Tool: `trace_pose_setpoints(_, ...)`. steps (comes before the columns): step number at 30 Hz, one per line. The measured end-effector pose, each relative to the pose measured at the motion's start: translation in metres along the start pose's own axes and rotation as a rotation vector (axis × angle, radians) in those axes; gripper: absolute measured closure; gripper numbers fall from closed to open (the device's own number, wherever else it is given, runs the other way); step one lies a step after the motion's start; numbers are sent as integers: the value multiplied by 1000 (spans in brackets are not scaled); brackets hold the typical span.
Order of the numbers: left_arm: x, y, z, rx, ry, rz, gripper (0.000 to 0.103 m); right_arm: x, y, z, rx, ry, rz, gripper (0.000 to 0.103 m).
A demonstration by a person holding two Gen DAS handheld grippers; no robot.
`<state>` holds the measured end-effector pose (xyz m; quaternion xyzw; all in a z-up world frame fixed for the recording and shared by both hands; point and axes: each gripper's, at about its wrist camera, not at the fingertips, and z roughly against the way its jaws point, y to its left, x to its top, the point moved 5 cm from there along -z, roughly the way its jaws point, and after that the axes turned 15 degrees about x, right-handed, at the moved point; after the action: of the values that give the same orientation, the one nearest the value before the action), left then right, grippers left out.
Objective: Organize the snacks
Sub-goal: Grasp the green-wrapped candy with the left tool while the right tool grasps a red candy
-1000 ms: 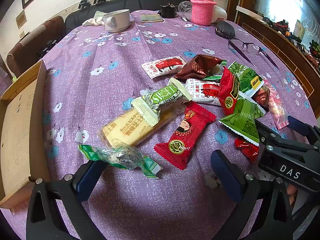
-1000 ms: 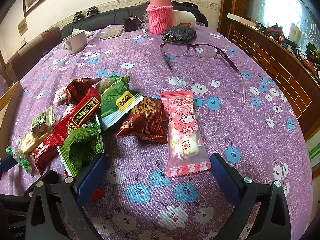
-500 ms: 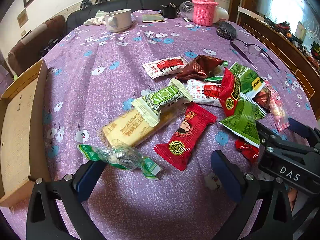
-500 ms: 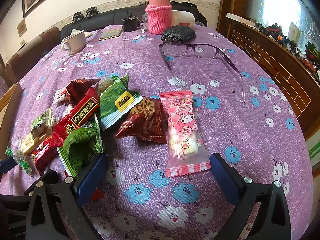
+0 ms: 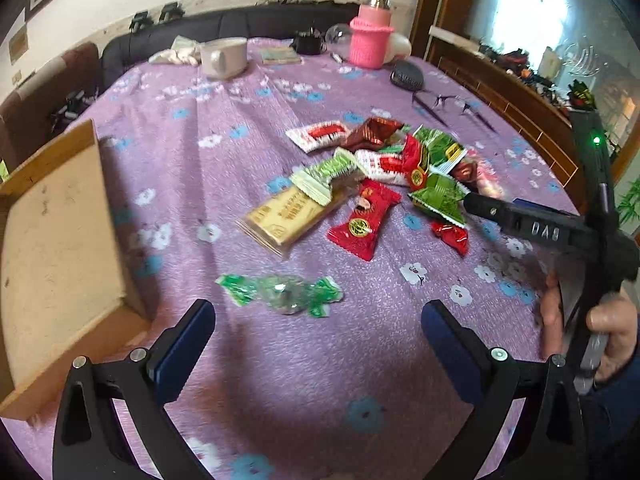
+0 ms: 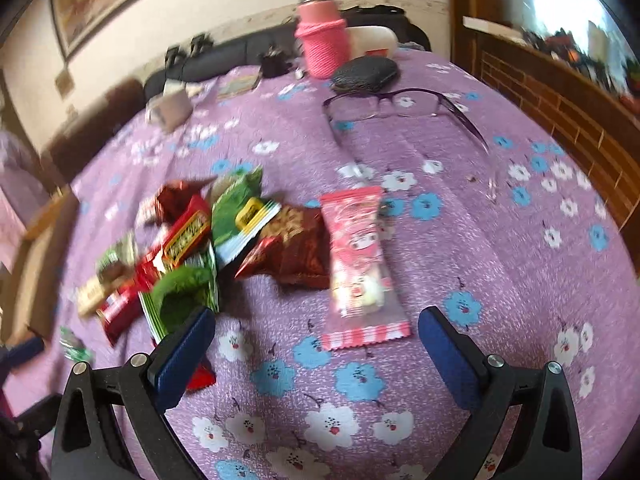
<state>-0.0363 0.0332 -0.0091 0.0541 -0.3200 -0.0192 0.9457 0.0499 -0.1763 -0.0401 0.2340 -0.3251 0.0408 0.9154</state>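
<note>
A heap of snack packets lies on the purple flowered tablecloth (image 5: pixel 280 380). My left gripper (image 5: pixel 318 344) is open and empty, just short of a green clear-wrapped candy (image 5: pixel 282 290). Beyond it lie a yellow biscuit pack (image 5: pixel 286 218) and a red packet (image 5: pixel 364 222). My right gripper (image 6: pixel 316 354) is open and empty, just short of a pink marshmallow packet (image 6: pixel 360 268). A brown packet (image 6: pixel 294 250) and green packets (image 6: pixel 240 212) lie to its left. The right gripper's body also shows in the left wrist view (image 5: pixel 540 230).
A shallow cardboard box (image 5: pixel 52 248) stands at the table's left edge. At the far side stand a white mug (image 5: pixel 224 58), a pink flask (image 6: pixel 322 30), a black case (image 6: pixel 366 74) and purple glasses (image 6: pixel 404 108). A wooden ledge runs on the right.
Both grippers have lifted and pulled back from the snacks, so the heap sits farther off. The right view is now tilted and blurred. Both stay open.
</note>
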Motion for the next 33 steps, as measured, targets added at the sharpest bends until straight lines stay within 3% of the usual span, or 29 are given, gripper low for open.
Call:
trace_pose_setpoints(3, 2, 4, 5, 8, -28, -4, 5, 1, -2, 6, 39, -6, -23, 4)
trace_pose_setpoints(6, 5, 6, -2, 4, -7, -14, 24, 3, 8, 13, 92, -41, 0, 5)
trace_pose_setpoints(13, 9, 4, -24, 25, 39, -16, 27, 9, 22, 29, 148, -105, 48, 6)
trace_pose_setpoints(14, 10, 3, -26, 25, 42, -17, 31, 10, 23, 29, 157, -107, 49, 14)
trace_pose_setpoints(15, 11, 2, -31, 32, 53, -16, 43, 9, 24, 30, 166, -107, 49, 26)
trace_pose_setpoints(17, 13, -1, -34, 64, 51, -29, 51, 8, 26, 30, 189, -94, 52, 39)
trace_pose_setpoints(21, 13, -5, -34, 95, 34, -37, 72, 3, 42, 26, 248, -55, 106, 40)
trace_pose_setpoints(25, 14, -3, -33, 71, 31, -11, 76, -5, 62, 21, 221, -23, 208, 40)
trace_pose_setpoints(28, 14, -1, -32, 54, 30, 0, 77, -6, 59, 18, 228, -13, 190, 40)
trace_pose_setpoints(33, 13, 3, -23, 26, 7, 12, 78, -20, 62, 9, 260, 94, 181, 40)
